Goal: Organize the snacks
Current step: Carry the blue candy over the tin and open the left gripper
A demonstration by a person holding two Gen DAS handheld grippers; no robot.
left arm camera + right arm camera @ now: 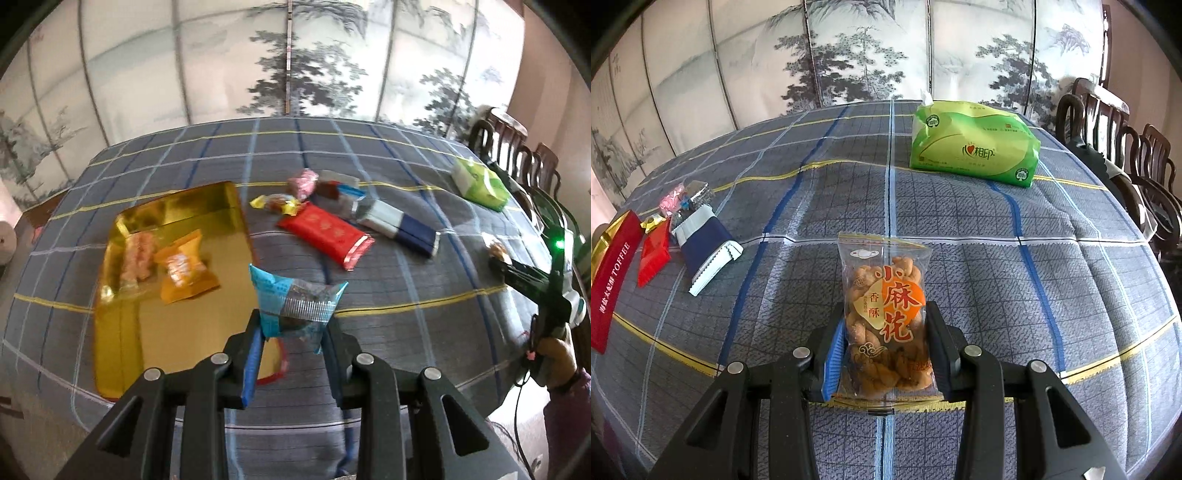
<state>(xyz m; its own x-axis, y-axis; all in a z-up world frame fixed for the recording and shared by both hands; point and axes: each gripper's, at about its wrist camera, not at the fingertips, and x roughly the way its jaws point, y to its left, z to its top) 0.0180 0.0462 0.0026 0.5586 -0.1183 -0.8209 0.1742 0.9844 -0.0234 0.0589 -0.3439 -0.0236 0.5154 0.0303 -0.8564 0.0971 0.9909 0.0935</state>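
Bench (960,229) under grey plaid cloth, painted folding screen (221,66) behind. Left hand-held gripper (293,325) clamps blue snack packet (295,299); right hand-held gripper (886,332) clamps fried-twist packet (886,314).

Wrist cams angled down, shared table (388,295)

A home dining room: a table under a checked cloth (960,229), carved wooden dining chairs (1137,147), a painted landscape folding screen (857,48) behind
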